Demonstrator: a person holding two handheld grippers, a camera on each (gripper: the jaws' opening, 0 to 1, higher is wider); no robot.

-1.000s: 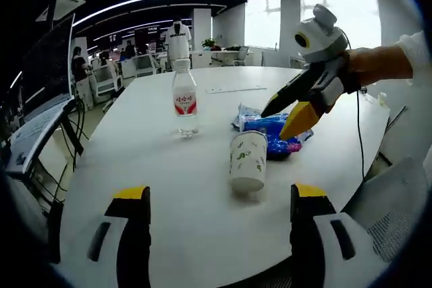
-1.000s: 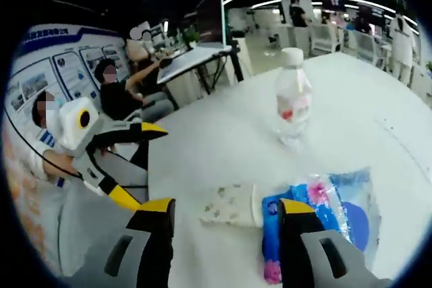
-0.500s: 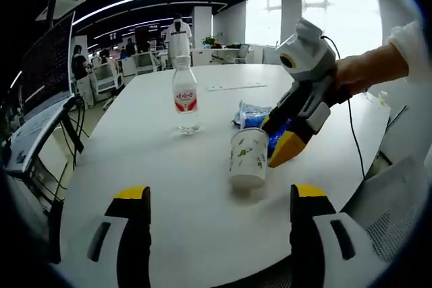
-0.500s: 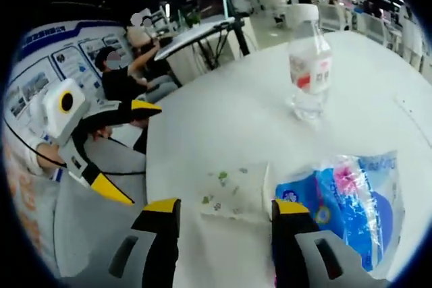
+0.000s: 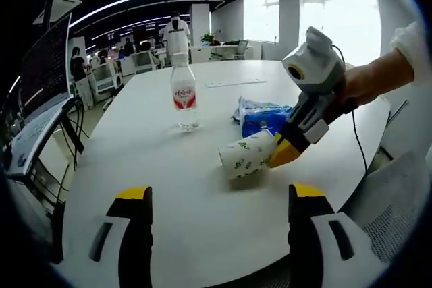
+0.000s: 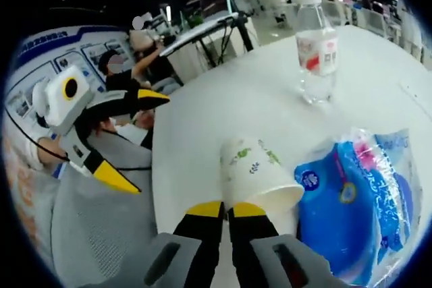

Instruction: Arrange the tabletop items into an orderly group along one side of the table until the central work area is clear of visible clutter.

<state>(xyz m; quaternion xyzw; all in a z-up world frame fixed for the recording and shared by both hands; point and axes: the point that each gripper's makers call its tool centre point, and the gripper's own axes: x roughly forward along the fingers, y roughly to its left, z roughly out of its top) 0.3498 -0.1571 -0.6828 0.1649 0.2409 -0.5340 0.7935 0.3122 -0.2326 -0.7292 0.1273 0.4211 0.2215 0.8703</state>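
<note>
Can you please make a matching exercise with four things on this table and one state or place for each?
Things:
1. cup
2. bottle
3. blue pack
4. left gripper

States:
A. standing upright, cap on
B. lying flat behind the cup
C. tilted, rim pinched in the right gripper's jaws
D. jaws apart, holding nothing

Pairs: 1-C, 2-A, 3-B, 4-D

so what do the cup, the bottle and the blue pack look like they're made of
Cup: likely paper, matte white with printed green leaves. Bottle: clear plastic, see-through with a red and white label. Blue pack: thin glossy plastic film, wrinkled and shiny.
</note>
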